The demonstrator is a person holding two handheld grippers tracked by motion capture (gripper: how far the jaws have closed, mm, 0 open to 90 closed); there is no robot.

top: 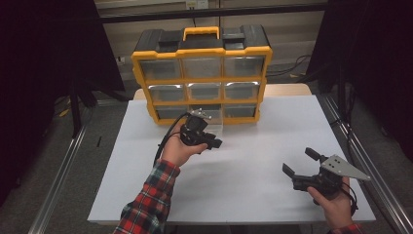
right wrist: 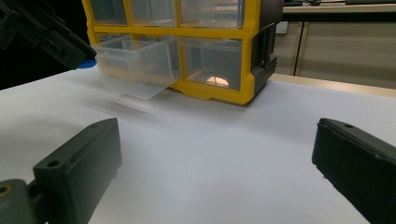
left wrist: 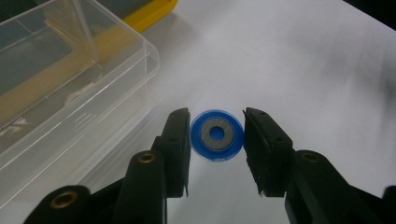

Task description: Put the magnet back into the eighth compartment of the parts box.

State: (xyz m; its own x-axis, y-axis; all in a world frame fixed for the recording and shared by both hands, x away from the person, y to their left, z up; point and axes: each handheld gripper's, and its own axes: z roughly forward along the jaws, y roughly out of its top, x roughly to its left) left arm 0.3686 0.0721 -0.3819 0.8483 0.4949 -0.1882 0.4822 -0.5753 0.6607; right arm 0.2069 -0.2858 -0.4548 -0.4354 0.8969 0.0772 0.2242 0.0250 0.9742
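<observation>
Left tool (left wrist: 216, 133): jaws part-closed around a blue ring (left wrist: 217, 135), a flat disc with a grey inner band and a blue centre, seen at the lower centre of the left gripper view. Each jaw stands right at the ring's edge; whether the pads press on it cannot be told. The ring appears against the white bench (left wrist: 303, 60). In the high view this tool (top: 209, 141) sits at frame centre, held by the left hand (top: 181, 150) in a red plaid sleeve (top: 148, 200).

Just beside the left tool, at the upper left of the left gripper view, is a clear plastic drawer (left wrist: 70, 88), pulled out from the bottom row of a yellow-and-black organiser (top: 202, 73) at the upper centre of the high view. The right gripper view shows the same drawer (right wrist: 135, 70) projecting at its upper left.

Right tool (right wrist: 215, 172): jaws spread wide, nothing between them. In the high view it (top: 300, 162) is at the lower right, well apart from the ring and the organiser.
</observation>
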